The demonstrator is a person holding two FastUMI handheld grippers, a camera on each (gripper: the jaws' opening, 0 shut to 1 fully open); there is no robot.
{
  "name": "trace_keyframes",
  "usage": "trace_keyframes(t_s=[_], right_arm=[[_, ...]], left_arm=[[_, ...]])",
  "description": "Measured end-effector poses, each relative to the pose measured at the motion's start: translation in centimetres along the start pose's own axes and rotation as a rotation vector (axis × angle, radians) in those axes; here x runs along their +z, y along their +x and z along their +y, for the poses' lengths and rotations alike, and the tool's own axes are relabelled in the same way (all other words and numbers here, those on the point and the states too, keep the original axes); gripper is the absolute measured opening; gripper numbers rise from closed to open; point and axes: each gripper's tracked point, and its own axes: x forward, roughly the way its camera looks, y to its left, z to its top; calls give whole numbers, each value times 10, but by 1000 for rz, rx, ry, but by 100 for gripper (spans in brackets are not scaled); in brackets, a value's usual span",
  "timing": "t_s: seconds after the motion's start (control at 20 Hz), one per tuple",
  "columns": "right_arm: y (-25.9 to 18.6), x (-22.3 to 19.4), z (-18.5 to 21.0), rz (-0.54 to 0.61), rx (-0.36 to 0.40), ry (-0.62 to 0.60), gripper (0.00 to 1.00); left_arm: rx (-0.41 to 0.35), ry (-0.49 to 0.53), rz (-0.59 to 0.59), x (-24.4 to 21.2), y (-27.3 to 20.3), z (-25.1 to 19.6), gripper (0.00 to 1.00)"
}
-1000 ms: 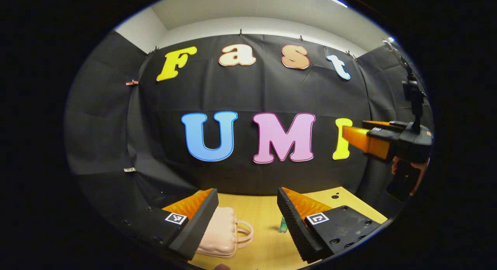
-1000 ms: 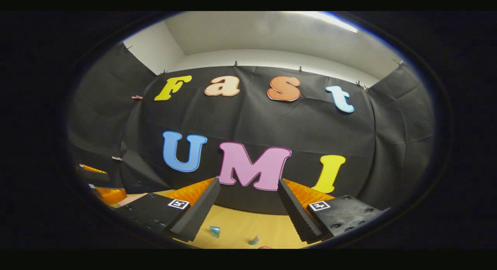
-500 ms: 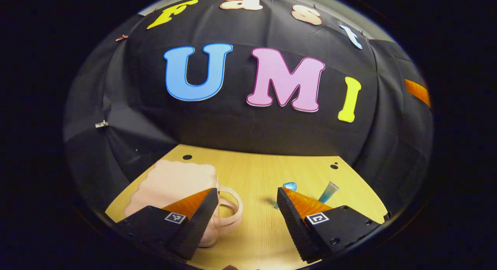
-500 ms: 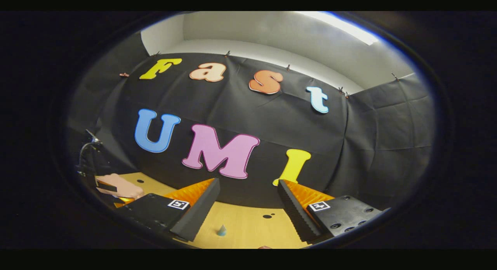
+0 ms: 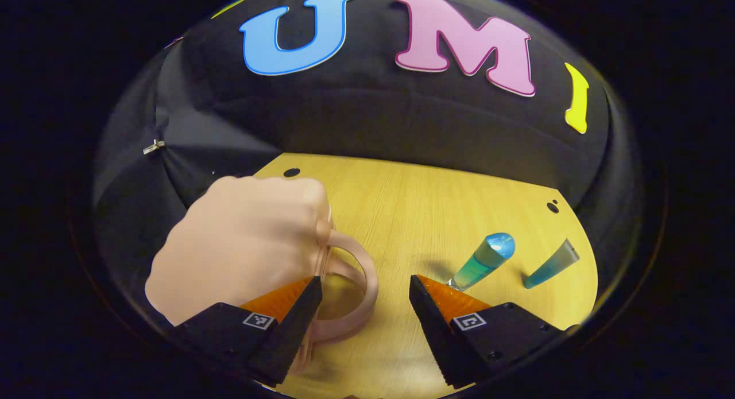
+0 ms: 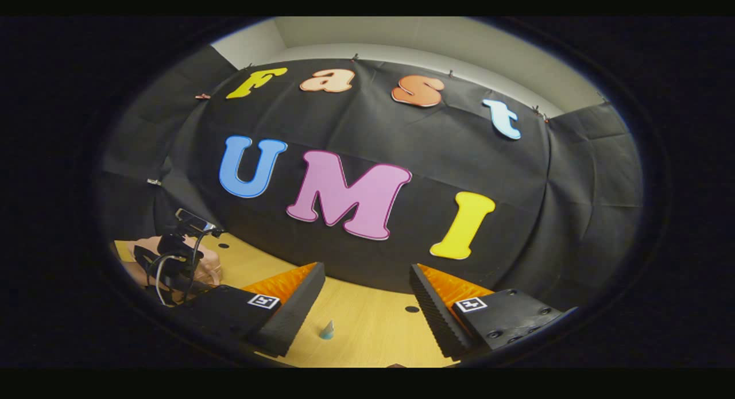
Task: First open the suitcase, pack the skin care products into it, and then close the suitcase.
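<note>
Two claws are in use, and both have their fingers spread apart with nothing between them. In the left gripper view, the left claw [image 5: 364, 307] hangs low over the wooden tabletop [image 5: 402, 215], its two black fingers with orange backs at the bottom of the view. The pink suitcase [image 5: 241, 244] lies closed on the left part of the tabletop, partly behind the left finger. Its pink handle [image 5: 356, 272] curves out to the right and its loop lies in the gap between the two fingers, closer to the left one. I cannot tell if the finger touches the handle.

To the right of the suitcase, well apart from it, two skin care products are on the tabletop. A green tube with a blue round cap [image 5: 481, 261] leans in the picture and its lower end is just behind the tip of the right finger. A smaller teal tube [image 5: 550, 265] is further right, near the tabletop edge.

In the right gripper view, the right claw [image 6: 367, 313] is higher and looks mostly at the black wall. Between its fingers, far below, a small teal tube [image 6: 327, 330] is seen on the tabletop. At the left edge of this view the suitcase [image 6: 209, 267] shows partly behind the body and cables of the other gripper [image 6: 178, 267].
</note>
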Motion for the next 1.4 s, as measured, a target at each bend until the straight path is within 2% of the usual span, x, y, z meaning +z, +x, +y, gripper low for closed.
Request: trace_keyframes(t_s=[0.05, 0.2, 0.4, 0.45, 0.5, 0.6, 0.65, 0.8, 0.85, 0.95, 1.15, 1.4], right_arm=[[3, -8, -8, 18, -3, 10, 94], [7, -27, -31, 55, -30, 31, 94], [11, -41, -53, 87, -69, 60, 95], [10, -43, -57, 95, -80, 69, 95], [10, -44, -62, 99, -93, 75, 95], [10, -46, -69, 109, -116, 82, 95], [9, -48, -71, 114, -126, 81, 95], [12, -57, -74, 137, -141, 72, 94], [13, -56, -73, 138, -141, 78, 94], [18, -54, -66, 137, -129, 87, 95], [28, -50, -52, 119, -100, 74, 95], [33, -36, -32, 113, -96, 66, 95]], left_arm=[[4, 2, 22, -6, 7, -3, 93], [58, 57, 47, -11, 22, -2, 92], [34, 147, 101, -17, 42, -14, 89], [36, 155, 124, -21, 46, -12, 78], [78, 184, 135, -20, 47, 0, 70], [57, 240, 149, -20, 49, 2, 18], [59, 278, 142, -16, 48, 3, 13], [81, 341, 107, 0, 36, -1, 8], [67, 343, 101, 7, 29, -3, 10], [27, 315, 101, 22, 9, -4, 6], [-9, 319, 42, 75, -45, 22, 6], [-45, 278, -50, 139, -110, 92, 6]])
